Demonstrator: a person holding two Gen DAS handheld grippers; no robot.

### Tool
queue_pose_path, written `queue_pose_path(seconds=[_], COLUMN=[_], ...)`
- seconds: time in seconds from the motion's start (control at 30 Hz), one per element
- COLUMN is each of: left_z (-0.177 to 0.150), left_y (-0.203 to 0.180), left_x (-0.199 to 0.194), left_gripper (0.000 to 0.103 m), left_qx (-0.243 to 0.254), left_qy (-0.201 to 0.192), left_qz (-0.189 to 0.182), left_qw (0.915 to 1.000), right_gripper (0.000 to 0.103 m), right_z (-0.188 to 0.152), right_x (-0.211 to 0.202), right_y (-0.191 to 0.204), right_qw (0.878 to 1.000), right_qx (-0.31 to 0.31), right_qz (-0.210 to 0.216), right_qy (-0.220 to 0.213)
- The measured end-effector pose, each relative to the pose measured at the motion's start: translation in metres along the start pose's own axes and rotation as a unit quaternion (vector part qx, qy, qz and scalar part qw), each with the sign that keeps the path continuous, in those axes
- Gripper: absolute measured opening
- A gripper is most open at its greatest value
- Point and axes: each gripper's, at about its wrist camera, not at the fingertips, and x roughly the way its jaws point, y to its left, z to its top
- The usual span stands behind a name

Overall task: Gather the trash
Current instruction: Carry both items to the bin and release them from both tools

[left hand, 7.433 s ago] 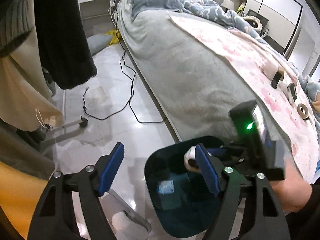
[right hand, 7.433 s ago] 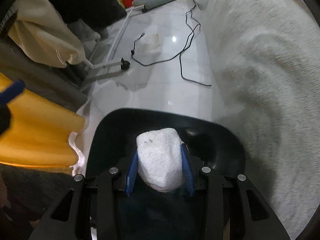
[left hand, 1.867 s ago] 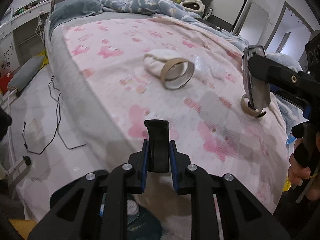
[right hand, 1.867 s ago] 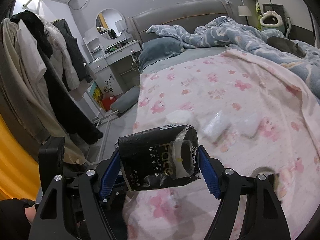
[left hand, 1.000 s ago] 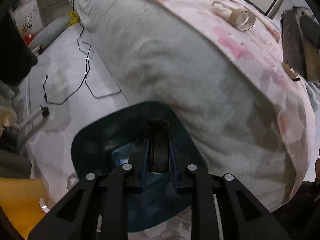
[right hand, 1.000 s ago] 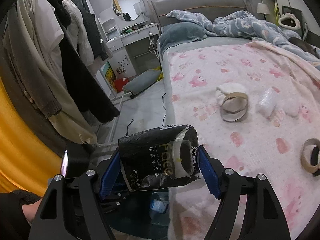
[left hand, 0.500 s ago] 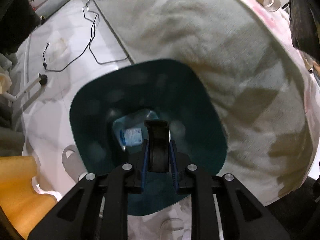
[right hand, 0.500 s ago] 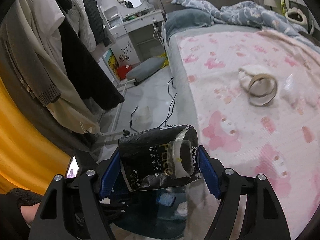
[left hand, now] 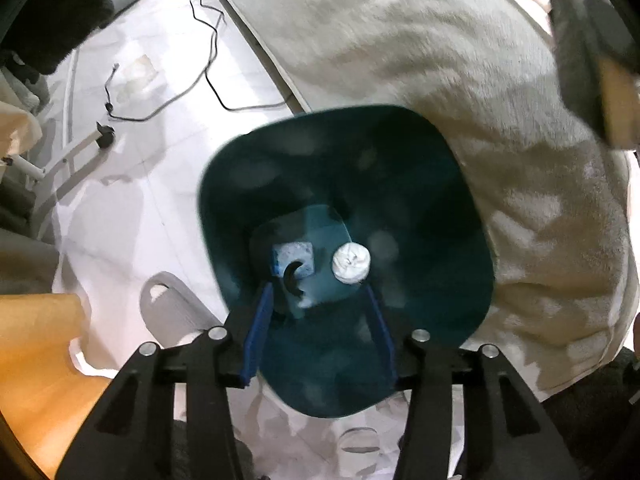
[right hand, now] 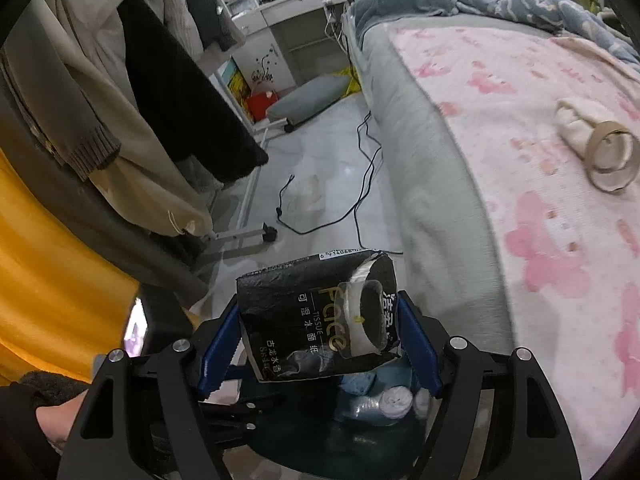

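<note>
My left gripper (left hand: 318,330) hangs over the dark bin (left hand: 472,280) on the floor beside the bed (left hand: 440,48); half a second ago it was clamped on a small black piece, and now its jaws are opening with nothing between them; a small black curved piece (left hand: 291,277) lies on the bin floor just below the left pad, most likely the one I let go, though it is too small to be sure; beside it sit a pale blue square (left hand: 292,257) and a white wad (left hand: 351,264); so that bit of trash looks delivered and this gripper is free for the next pick.

My right gripper (right hand: 320,348) is clenched on the black tissue pack (right hand: 316,320), as it was a second ago; the pack is held above the bin, whose rim (right hand: 304,454) and white wad (right hand: 396,400) show just under the pads; I judge dropping it in is the next step.

The left view looks straight down into the bin and shows its contents and a black cable (left hand: 208,80) on the floor; the pack appears there only as a blur at the right edge; the right view alone shows what remains on the pink blanket (right hand: 540,160): a tape ring (right hand: 612,156) against a pale bundle (right hand: 576,120); it also shows my hand (right hand: 56,420) on the left tool and clothes (right hand: 132,92) hanging on a rack.
</note>
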Motion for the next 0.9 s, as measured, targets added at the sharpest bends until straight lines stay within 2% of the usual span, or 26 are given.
queue_pose_path(seconds=[0.3, 0.57, 0.9], left_z=[0.004, 0.008, 0.008], left_y=[0.018, 0.028, 0.027], left_x=[-0.038, -0.066, -0.105], left_gripper=[0.069, 0.072, 0.075], left_qx=[-0.019, -0.023, 0.007], left_qy=[-0.066, -0.114, -0.202], left_qz=[0.002, 0.01, 0.018], left_qw=[0.9976, 0.9932, 0.9791], right_gripper=[0.075, 0.075, 0.075], right_z=[-0.003, -0.009, -0.023], right_x=[0.04, 0.072, 0.109], right_y=[0.006, 0.009, 0.014], right_qw=[0.999, 0.997, 0.991], right_qx=[0.006, 0.011, 0.001], right_qz=[-0.011, -0.022, -0.041], right_qy=[0.045, 0.079, 0.127])
